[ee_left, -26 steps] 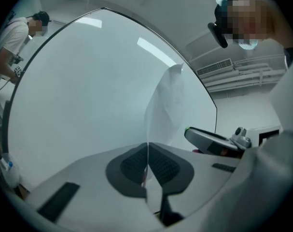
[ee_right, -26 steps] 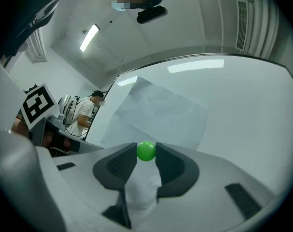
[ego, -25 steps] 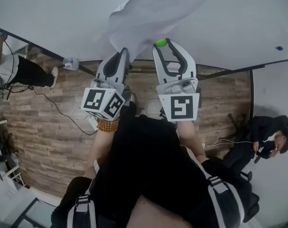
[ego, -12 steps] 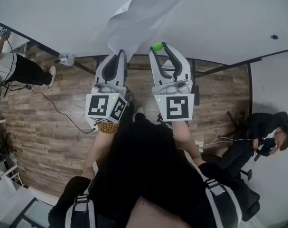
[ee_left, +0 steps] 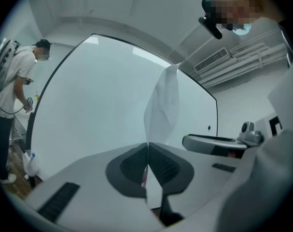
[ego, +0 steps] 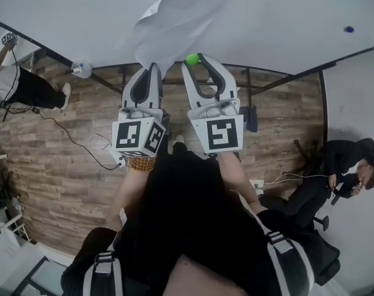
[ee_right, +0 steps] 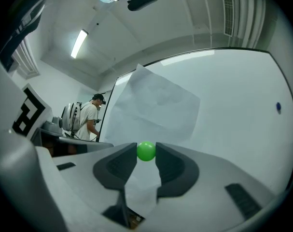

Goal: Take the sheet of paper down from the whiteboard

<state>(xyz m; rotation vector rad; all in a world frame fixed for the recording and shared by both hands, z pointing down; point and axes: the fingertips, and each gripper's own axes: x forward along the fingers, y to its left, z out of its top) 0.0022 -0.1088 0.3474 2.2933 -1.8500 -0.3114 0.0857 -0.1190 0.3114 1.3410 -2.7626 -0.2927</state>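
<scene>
- Two grippers are up at the whiteboard (ego: 285, 17), side by side and both pointing at it.
- Left gripper (ego: 153, 68): jaws right together, and the sheet of paper (ego: 177, 14) is pinched between them by its lower edge.
- From that gripper's own view the pads meet flat on the paper's edge, and the sheet rises from the grip in a loose curl in front of the board.
- Right gripper (ego: 196, 60): jaws stand wide, with a small green ball (ego: 191, 59) lodged between the tips and both pads against it.
- The right gripper view shows that ball dead centre, with the sheet spread behind it, creased and tilted, one corner high.
- I can't tell whether the paper's top touches the whiteboard; in the head view it runs off the upper edge.
- One blue dot (ego: 348, 29) sits on the board, well off to the right.
- Below the board is a wooden floor (ego: 63, 165), with one person (ego: 20, 82) standing far left and a seated person (ego: 341, 171) at the right.
</scene>
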